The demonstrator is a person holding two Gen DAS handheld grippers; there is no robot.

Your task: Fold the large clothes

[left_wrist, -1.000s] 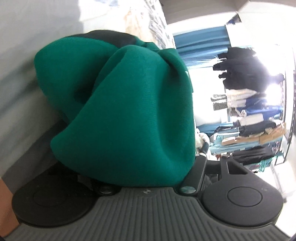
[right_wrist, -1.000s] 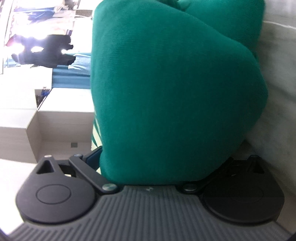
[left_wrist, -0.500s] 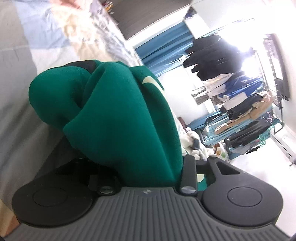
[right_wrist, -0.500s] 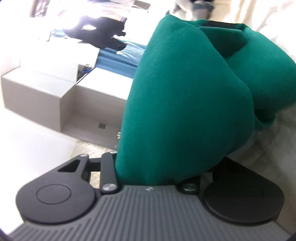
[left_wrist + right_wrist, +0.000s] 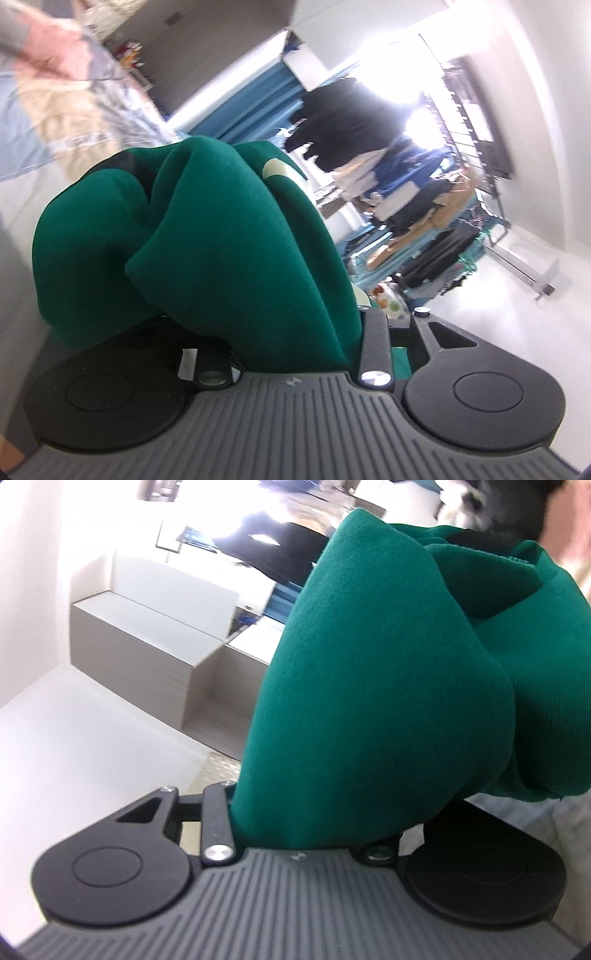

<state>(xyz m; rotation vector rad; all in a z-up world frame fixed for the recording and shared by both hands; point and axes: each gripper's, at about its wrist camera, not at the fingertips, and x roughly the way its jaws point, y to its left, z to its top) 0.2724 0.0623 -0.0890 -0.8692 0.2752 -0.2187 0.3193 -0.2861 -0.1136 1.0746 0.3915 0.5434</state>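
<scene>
A large dark green garment (image 5: 229, 251) with a pale patch fills the middle of the left wrist view. It bunches over my left gripper (image 5: 288, 332), which is shut on it; the fingertips are hidden in the cloth. The same green garment (image 5: 384, 686) fills the right wrist view. My right gripper (image 5: 310, 812) is shut on it too, with the fingers buried under the fabric. Both views are tilted, and the cloth is lifted above the bed.
A bed with a patterned blue and beige cover (image 5: 55, 110) lies at the upper left. A rack of hanging clothes (image 5: 406, 177) stands by a bright window. A grey and white cabinet (image 5: 166, 627) stands left of the right gripper. A grey sheet (image 5: 517, 830) is at lower right.
Both grippers have risen and tipped with the green garment still held. The bed surface has dropped away, and more of the room shows behind the cloth.
</scene>
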